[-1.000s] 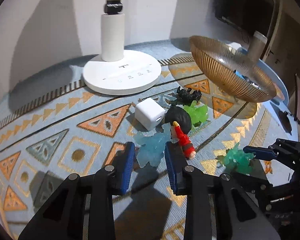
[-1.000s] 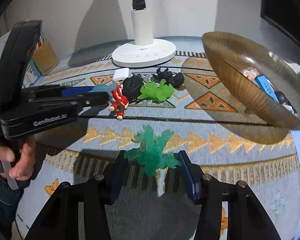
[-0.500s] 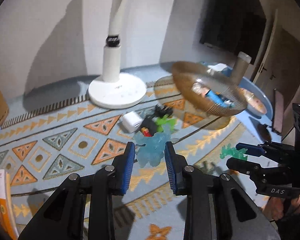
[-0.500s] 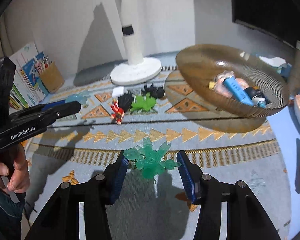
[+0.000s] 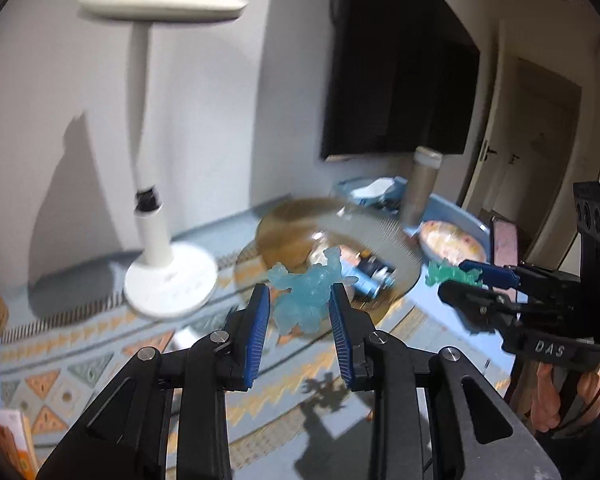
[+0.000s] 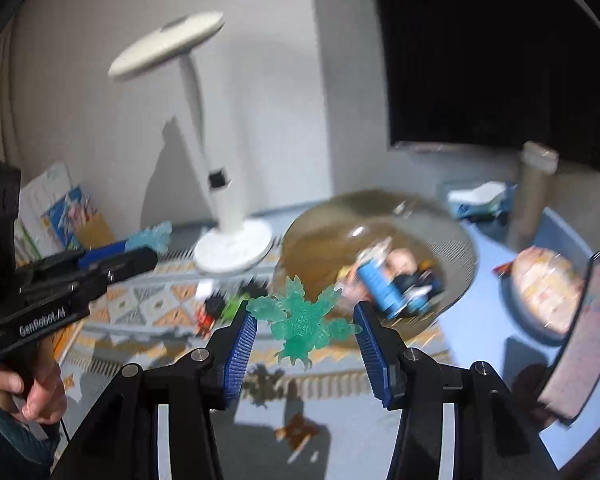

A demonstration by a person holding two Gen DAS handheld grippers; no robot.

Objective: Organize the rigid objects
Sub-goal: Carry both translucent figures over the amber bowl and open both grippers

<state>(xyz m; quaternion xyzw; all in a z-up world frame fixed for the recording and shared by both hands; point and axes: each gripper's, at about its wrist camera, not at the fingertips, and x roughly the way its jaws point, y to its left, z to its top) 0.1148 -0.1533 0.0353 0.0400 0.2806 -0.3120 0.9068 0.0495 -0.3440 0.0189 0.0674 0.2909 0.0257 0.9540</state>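
Note:
My left gripper (image 5: 298,316) is shut on a translucent pale blue figure (image 5: 310,292) and holds it in the air in front of the amber glass bowl (image 5: 284,232). My right gripper (image 6: 304,340) is shut on a translucent green figure (image 6: 304,320), also lifted, near the bowl's (image 6: 312,232) front rim. The bowl holds several small toys, among them a blue tube (image 6: 376,284). A red figure (image 6: 206,318), a green toy and dark toys lie on the patterned mat (image 6: 148,304), blurred.
A white desk lamp (image 5: 168,276) stands left of the bowl. A blue tray (image 6: 560,232) with a plate (image 6: 544,284) and a cardboard tube (image 6: 534,184) is at the right. Books (image 6: 60,212) stand at the far left. A dark screen (image 5: 400,72) hangs on the wall.
Both grippers have risen from the mat with their figures and moved toward the bowl. The views now tilt up and show the lamp head and the wall.

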